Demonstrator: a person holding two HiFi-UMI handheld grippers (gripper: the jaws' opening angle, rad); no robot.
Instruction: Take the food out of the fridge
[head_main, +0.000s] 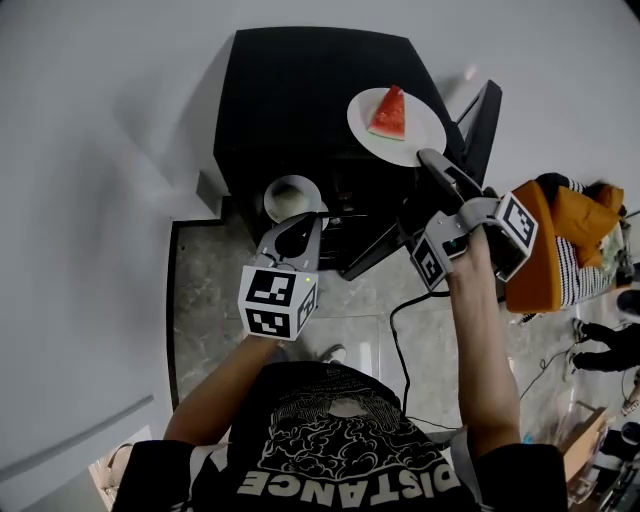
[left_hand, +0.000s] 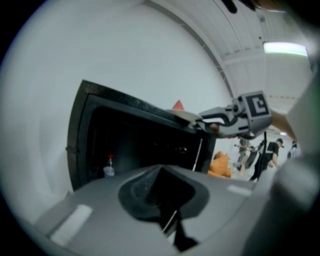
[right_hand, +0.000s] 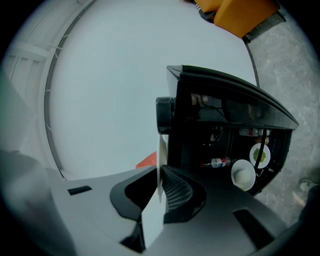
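Note:
A black mini fridge (head_main: 300, 95) stands open against the white wall. On its top rests a white plate (head_main: 410, 140) with a watermelon slice (head_main: 389, 113). My right gripper (head_main: 428, 158) is shut on the plate's near rim. In the right gripper view the plate (right_hand: 161, 165) runs edge-on between the jaws, with the red slice (right_hand: 148, 160) behind it. Inside the fridge sits a white bowl (head_main: 291, 197). Just in front of that bowl my left gripper (head_main: 300, 222) is shut and holds nothing. Its closed jaws (left_hand: 161, 175) face the dark fridge interior (left_hand: 135, 145).
The fridge door (head_main: 482, 122) hangs open to the right. Inside are a small bottle (left_hand: 109, 169), a bottle lying flat (right_hand: 217, 162), the bowl (right_hand: 243, 175) and a plate of greens (right_hand: 260, 155). An orange soft thing (head_main: 555, 240) and a black cable (head_main: 400, 330) lie on the floor. People stand far right.

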